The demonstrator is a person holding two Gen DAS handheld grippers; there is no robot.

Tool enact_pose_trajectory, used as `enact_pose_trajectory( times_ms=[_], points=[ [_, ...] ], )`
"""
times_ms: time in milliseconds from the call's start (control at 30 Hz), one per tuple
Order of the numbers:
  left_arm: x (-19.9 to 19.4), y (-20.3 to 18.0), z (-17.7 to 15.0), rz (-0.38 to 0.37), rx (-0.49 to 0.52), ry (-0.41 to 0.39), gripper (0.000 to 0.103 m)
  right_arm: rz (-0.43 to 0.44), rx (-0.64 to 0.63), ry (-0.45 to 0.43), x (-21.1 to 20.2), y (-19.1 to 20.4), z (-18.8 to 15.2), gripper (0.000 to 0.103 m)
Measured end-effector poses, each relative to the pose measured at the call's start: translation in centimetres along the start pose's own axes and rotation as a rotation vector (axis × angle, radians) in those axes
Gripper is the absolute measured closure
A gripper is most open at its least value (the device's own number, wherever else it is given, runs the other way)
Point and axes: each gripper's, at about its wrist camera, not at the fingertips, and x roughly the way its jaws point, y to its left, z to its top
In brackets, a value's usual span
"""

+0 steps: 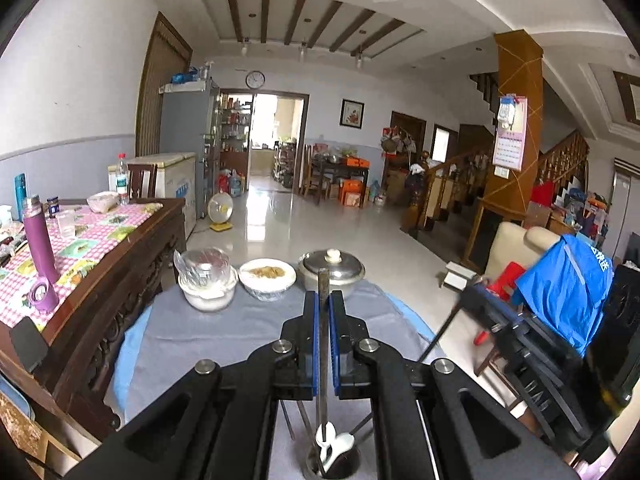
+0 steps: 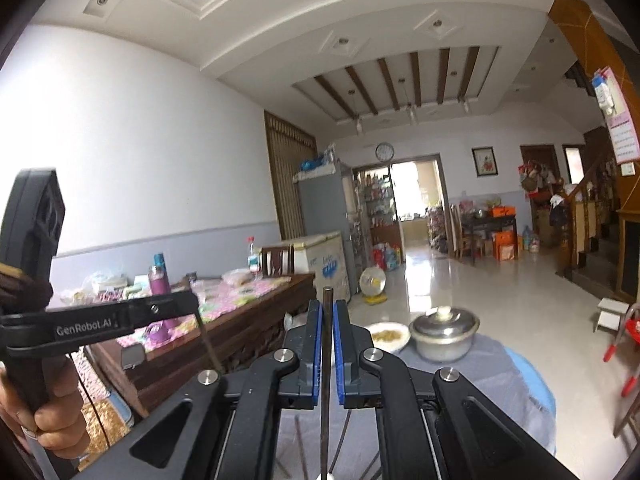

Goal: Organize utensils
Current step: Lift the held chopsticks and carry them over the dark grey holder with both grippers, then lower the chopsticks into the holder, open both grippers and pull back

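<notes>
Left wrist view shows a dark chopstick (image 1: 323, 320) clamped upright between the blue pads of the left gripper (image 1: 323, 300), its top end standing just above the fingertips and its lower end dropping toward a round metal utensil holder (image 1: 334, 466) at the bottom edge. In that holder stand a white spoon (image 1: 334, 446) and a few more thin sticks, too cramped to count surely. Right wrist view shows much the same: the right gripper (image 2: 328, 312) is clenched on a second dark chopstick (image 2: 327, 344), also held upright.

So two chopsticks are in hand, one per gripper, both lifted above the grey-covered table (image 1: 224, 332). My reading is that each stick is being carried for sorting, probably with the holder as the place to put it. To do this well, keep each stick vertical, line its lower tip over the holder's mouth before lowering, and release only once the tip is inside, so it does not skid on the cloth or knock the spoon.

Beyond, along the table's far edge, stand one lidded metal pot (image 1: 331, 270), one white bowl of food (image 1: 267, 276) and one plastic-covered bowl (image 1: 207, 284). The wooden side table (image 1: 120, 240) to the left carries one purple flask (image 1: 40, 244).
</notes>
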Motion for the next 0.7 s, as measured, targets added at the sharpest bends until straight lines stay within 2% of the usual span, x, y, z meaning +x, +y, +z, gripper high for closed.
enact_pose_trajectory(
  times_ms=[233, 367, 700],
  points=[
    [1.3, -0.5, -3.2, -0.012, -0.041, 0.084, 0.098, 0.006, 0.022, 0.088, -0.5, -0.9, -4.2, 0.097],
    [2.6, -0.4, -5.4, 0.019, -0.056, 0.129, 0.098, -0.013, 0.024, 0.127, -0.1, -1.1, -6.2, 0.097],
    [5.3, 0.7, -9.9, 0.056, -0.129, 0.211, 0.098, -0.03, 0.038, 0.239, 1.3, -1.3, -9.2, 0.097]
  ],
)
